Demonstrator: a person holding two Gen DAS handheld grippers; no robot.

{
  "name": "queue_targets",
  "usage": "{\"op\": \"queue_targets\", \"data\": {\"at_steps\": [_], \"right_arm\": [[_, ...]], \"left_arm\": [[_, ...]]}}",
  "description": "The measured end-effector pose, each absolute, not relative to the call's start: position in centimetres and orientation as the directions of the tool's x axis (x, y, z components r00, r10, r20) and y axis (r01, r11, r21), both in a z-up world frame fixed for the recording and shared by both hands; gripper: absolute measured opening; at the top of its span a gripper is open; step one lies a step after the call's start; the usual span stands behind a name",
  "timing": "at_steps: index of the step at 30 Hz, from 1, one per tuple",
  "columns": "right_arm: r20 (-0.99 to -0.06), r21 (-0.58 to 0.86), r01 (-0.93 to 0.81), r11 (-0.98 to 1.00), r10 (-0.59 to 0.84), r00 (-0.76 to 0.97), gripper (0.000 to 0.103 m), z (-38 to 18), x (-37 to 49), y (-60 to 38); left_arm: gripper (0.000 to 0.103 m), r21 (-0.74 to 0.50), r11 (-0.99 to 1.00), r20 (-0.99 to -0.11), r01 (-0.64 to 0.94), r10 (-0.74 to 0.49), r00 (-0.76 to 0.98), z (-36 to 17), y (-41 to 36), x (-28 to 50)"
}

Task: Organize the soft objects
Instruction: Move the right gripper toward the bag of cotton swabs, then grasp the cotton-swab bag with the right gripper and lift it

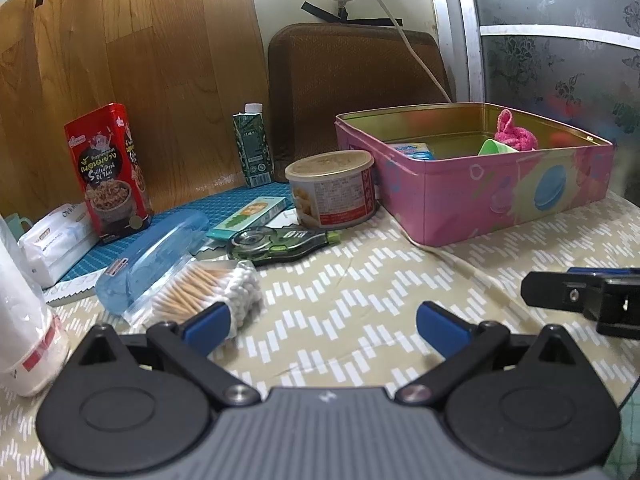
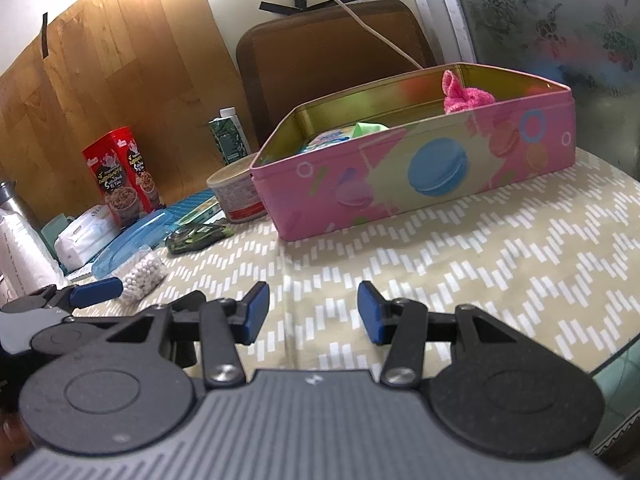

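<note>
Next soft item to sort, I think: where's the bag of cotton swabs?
The bag of cotton swabs lies on the tablecloth left of centre, beside the blue case, right at the left gripper.

One pink tin (image 1: pixel 500 196), holding one pink cloth (image 1: pixel 514 132), one green cup (image 1: pixel 494 147) and one blue packet (image 1: pixel 412 150). One red snack box (image 1: pixel 106 168), one green carton (image 1: pixel 253 146), one round tub (image 1: pixel 332 188), one correction tape (image 1: pixel 276 242), one bag of cotton swabs (image 1: pixel 208 292), one tissue pack (image 1: pixel 52 240), one clear blue case (image 1: pixel 152 256).
</note>
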State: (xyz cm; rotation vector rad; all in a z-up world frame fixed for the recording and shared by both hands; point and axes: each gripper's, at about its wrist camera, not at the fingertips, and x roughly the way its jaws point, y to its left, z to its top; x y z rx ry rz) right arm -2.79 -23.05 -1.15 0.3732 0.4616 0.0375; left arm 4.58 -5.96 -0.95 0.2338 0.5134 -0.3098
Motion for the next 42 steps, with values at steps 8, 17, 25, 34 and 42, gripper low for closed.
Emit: {"op": "queue_targets", "data": {"at_steps": [8,17,25,34,42], "right_arm": [[-0.429,0.332,0.012,0.943,0.139,0.893,0.052,-0.6,-2.2,-21.7],[-0.426,0.268,-0.201,0.942,0.303,0.852,0.052,1.1,1.2,-17.1],[-0.457,0.241,-0.314,0.918,0.393,0.798,0.052,1.6,5.4,-12.0],[-0.522,0.305,-0.326,0.895,0.443,0.729,0.057,0.8,9.6,-9.8],[-0.502,0.323,-0.350,0.879,0.473,0.724,0.043,0.8,7.0,-12.4]], "left_arm": [[0.103,0.121,0.946,-0.509,0.302,-0.202,0.837,-0.6,-2.9,4.2],[0.103,0.024,0.999,-0.459,0.028,-0.014,0.888,0.1,6.9,4.5],[0.103,-0.098,0.995,-0.452,-0.002,-0.042,0.891,0.1,9.8,4.6],[0.103,-0.126,0.992,-0.448,-0.005,-0.052,0.893,0.0,10.1,4.8],[0.102,-0.126,0.992,-0.456,0.024,-0.080,0.886,0.0,9.9,5.0]]}}
